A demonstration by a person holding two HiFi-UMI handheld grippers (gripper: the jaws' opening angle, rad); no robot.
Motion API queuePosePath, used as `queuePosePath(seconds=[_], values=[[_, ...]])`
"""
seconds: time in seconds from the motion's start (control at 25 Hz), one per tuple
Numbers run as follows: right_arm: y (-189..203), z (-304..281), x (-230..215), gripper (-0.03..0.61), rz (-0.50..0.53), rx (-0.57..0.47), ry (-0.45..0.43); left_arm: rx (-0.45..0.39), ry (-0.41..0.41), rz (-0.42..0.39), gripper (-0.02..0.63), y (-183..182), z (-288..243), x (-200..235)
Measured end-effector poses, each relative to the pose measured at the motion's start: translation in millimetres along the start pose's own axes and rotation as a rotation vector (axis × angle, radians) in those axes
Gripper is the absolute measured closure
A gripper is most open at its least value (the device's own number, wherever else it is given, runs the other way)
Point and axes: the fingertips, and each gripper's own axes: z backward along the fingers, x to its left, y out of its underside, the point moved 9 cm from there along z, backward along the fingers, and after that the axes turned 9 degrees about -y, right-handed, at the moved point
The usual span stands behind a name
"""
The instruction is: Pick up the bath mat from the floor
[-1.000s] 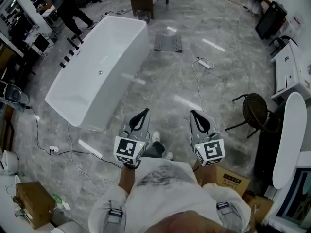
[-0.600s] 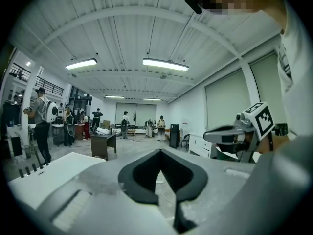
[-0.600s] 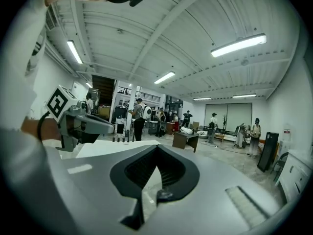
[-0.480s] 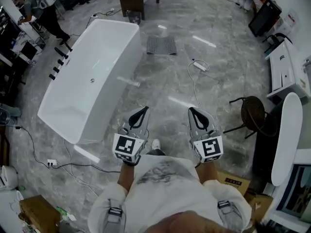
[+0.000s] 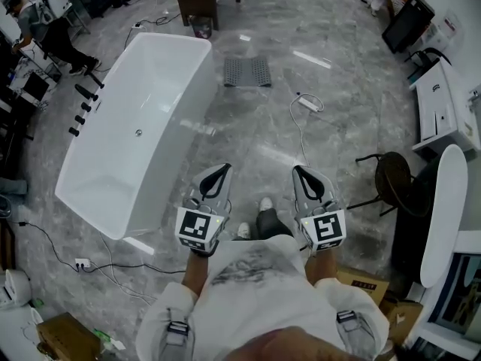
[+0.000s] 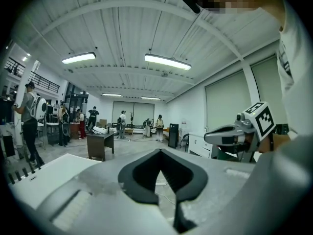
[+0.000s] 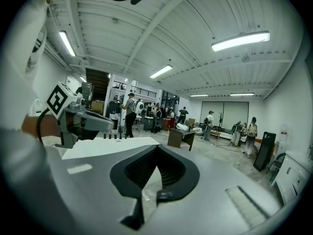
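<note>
Closed tip to tip, nothing between: left tongs (image 5: pixel 217 173), right tongs (image 5: pixel 304 173). Grey bath mat (image 5: pixel 247 72) flat on floor (image 5: pixel 338 104), well ahead of both, near far corner of white bathtub (image 5: pixel 143 134).

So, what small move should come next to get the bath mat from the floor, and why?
Probably a step forward toward the bath mat, which lies on the floor well ahead, near the far end of the bathtub. The left gripper and right gripper are both shut, empty and far from the mat, so nothing can be gripped from here.
</note>
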Motion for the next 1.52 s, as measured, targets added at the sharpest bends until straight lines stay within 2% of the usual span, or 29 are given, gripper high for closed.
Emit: queuePosePath(seconds=[0.16,0.36,1.0,1.52], values=[[2,-30,-23,0.577,-0.001,0.012,0.005,0.004,-0.007,0.038,0.612,0,-29,17],[1,-67,-64,0.577,-0.017,0.016,-0.013,0.024,-0.027,0.046,0.612,-2,-76,36],[-7,-193,-238,0.577,-0.063,-0.003,-0.110,0.073,-0.076,0.036,0.612,-42,-266,73],[-10,-284,-307,0.577,-0.090,0.006,-0.141,0.101,-0.089,0.054,0.612,-45,-362,127]])
